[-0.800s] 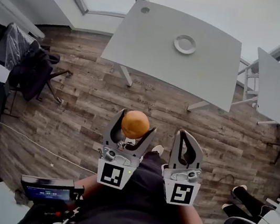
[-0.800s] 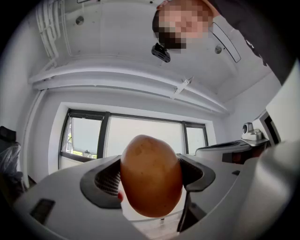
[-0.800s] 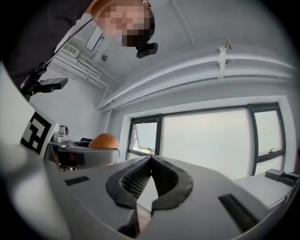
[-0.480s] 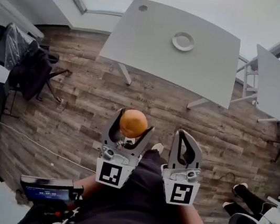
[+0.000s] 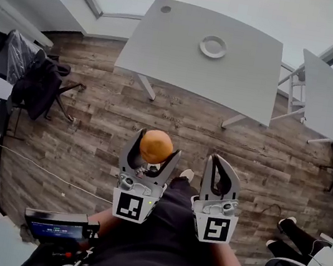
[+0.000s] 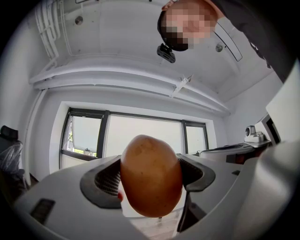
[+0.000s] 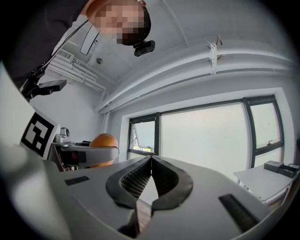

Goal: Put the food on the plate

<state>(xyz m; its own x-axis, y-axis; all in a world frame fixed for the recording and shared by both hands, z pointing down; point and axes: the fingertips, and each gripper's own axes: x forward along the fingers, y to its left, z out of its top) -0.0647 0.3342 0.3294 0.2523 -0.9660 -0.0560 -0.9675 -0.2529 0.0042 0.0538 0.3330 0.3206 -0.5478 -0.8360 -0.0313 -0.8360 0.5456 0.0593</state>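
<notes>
Head view, looking steeply down: the left gripper (image 5: 156, 143) clamps a round, orange-brown piece of food (image 5: 156, 147), its jaws spread wide with a pad pressed to each side. The food hangs over the wooden floor (image 5: 91, 129), well short of the near edge of the grey table (image 5: 167, 53). A white plate (image 5: 213, 47) lies on that table, toward its far side, with nothing on it.

The right gripper (image 5: 220, 160) is held just beside the left one, equally far from the table, jaws closed together on nothing. Each gripper carries a cube printed with a black-and-white square marker (image 5: 132, 207); these show patterns, not words. A handheld device (image 5: 55, 228) with a blue-lit screen shows on the side of the person away from the table, its characters too small to read.

In the left gripper view the food (image 6: 151, 176) fills the gap between the ribbed pads (image 6: 108, 180), against a wide window (image 6: 140, 136).
</notes>
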